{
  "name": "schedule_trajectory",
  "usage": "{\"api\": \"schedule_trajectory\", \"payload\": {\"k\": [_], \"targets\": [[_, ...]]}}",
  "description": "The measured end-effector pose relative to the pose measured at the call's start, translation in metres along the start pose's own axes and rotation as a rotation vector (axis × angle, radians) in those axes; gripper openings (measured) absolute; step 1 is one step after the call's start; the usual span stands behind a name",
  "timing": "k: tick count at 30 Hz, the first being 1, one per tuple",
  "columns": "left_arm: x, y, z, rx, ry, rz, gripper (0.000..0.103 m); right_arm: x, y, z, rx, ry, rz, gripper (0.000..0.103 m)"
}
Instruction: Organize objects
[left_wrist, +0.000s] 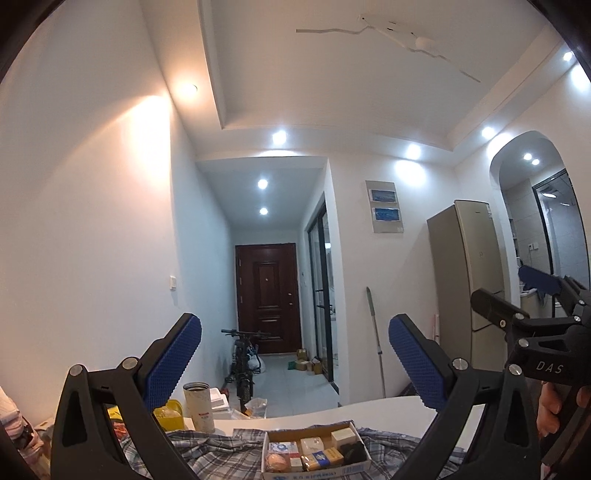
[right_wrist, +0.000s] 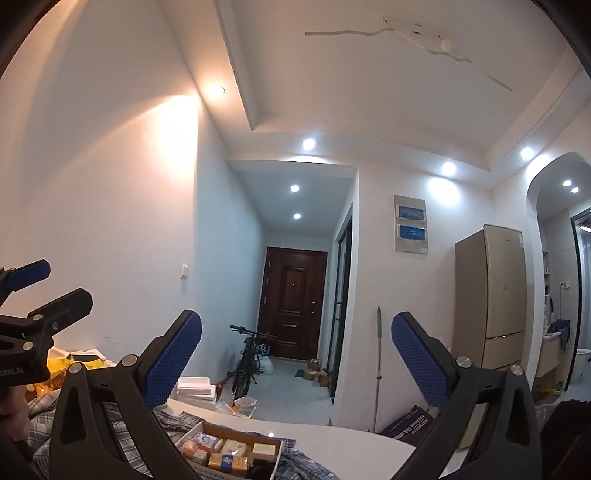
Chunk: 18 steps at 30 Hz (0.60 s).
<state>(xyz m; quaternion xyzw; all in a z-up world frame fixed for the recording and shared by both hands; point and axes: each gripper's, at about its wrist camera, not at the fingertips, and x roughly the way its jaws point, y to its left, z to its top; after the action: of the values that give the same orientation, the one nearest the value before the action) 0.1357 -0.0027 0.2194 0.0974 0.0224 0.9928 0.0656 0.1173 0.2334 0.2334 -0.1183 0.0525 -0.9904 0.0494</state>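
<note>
Both grippers are held up high and point out into the room, not down at the table. That looks like a resting pose, maybe so the person can look things over first. The left gripper (left_wrist: 294, 352) is wide open with nothing between its blue pads. The right gripper (right_wrist: 296, 350) is wide open and empty too. The cardboard box (left_wrist: 315, 451) sits low on a checked cloth (left_wrist: 207, 448) on the white table (left_wrist: 388, 410). Small packs are lined up inside it, though they are too small to name for sure. A tall cup (left_wrist: 199, 406) stands near the box.
</note>
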Motion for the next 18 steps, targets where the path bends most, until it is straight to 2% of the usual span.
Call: {"api": "schedule_trajectory", "payload": {"k": [5, 10, 14, 18], "targets": [[-0.002, 0.005, -0.023, -0.021, 0.037, -0.018, 0.103, -0.014, -0.001, -0.023, 0.007, 0.089, 0.066, 0.103], [0.018, 0.005, -0.059, -0.056, 0.148, -0.068, 0.103, -0.018, 0.004, -0.053, -0.011, 0.151, 0.094, 0.103], [0.02, 0.005, -0.083, -0.07, 0.15, -0.069, 0.103, -0.008, 0.003, -0.077, -0.01, 0.193, 0.121, 0.103], [0.015, 0.0, -0.107, -0.056, 0.135, -0.049, 0.103, -0.01, 0.006, -0.105, -0.012, 0.207, 0.098, 0.103]]}}
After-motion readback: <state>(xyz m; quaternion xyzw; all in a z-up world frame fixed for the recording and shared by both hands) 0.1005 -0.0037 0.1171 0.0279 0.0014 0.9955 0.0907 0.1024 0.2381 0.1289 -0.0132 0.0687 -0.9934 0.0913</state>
